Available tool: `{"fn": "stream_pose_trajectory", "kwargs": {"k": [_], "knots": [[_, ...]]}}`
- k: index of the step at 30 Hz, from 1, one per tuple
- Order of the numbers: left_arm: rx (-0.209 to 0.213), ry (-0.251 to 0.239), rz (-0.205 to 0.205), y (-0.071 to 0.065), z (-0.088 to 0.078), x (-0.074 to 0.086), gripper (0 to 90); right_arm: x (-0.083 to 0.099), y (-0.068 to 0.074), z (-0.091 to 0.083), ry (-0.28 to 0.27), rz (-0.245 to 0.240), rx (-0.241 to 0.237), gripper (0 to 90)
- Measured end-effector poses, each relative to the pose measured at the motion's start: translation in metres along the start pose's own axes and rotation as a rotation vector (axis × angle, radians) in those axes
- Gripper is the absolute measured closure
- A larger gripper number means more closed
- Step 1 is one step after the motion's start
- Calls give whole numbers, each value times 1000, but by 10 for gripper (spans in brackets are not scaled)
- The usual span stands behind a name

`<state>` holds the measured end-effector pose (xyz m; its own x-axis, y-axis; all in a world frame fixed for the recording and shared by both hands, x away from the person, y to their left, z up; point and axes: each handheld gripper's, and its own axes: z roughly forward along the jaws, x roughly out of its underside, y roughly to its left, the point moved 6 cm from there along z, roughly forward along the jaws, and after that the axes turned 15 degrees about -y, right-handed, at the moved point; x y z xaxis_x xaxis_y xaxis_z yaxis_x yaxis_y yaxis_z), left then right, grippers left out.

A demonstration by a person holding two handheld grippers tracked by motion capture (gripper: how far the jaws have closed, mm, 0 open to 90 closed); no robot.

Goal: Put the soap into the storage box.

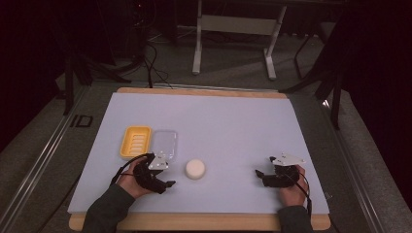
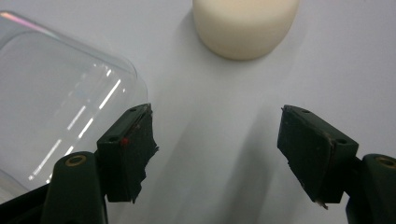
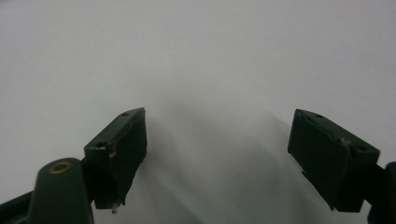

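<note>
Two black jaws of the left claw point(image 2: 217, 154) stand spread wide with nothing between them, low over the white surface point(image 2: 224, 116). Just beyond them and a little to one side sits the round cream soap point(image 2: 245, 25), and at the other side the clear lid point(image 2: 56, 98) comes close to the near jaw. From the high view the left claw point(image 1: 165, 183) lies near the front edge, with the soap point(image 1: 195, 168) just beside it, the clear lid point(image 1: 163, 143) behind it, and the yellow soap dish point(image 1: 135, 141) touching or nearly touching the lid on its far side.

The right claw point(image 3: 217, 158) is also spread and empty, over bare white surface; in the high view it point(image 1: 261, 174) rests well apart from the soap, toward the right front corner.

The step in hand looks like a reach for the soap with the left claw. To do it well, the hand should turn so the soap sits centred between the jaws rather than off to one side, and come in low so both pads meet the rounded wall at mid-height. Soap is likely slick, so a square, firm pinch matters. Swinging wide toward the lid risks nudging it against the dish.
</note>
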<state>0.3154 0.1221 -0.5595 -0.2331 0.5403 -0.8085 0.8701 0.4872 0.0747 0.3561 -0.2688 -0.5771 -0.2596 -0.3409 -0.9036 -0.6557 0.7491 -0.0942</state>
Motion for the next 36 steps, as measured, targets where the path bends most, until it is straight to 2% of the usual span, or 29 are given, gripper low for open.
{"fn": "stream_pose_trajectory", "kwargs": {"k": [4,6,9,13,22,36], "knots": [[6,7,16,2,0,-6,272,0,0,-1,-7,-4,-1,192],[-4,4,20,4,1,-9,258,0,0,-1,-8,-3,1,192],[2,-7,7,4,1,-11,246,-1,1,-1,-10,-5,1,192],[10,17,25,4,2,-13,245,-1,1,-1,-11,-6,0,193],[28,31,48,5,4,-22,246,-1,1,-2,-21,-10,1,192],[55,79,95,5,9,-34,246,-1,1,-2,-21,-12,1,192]]}}
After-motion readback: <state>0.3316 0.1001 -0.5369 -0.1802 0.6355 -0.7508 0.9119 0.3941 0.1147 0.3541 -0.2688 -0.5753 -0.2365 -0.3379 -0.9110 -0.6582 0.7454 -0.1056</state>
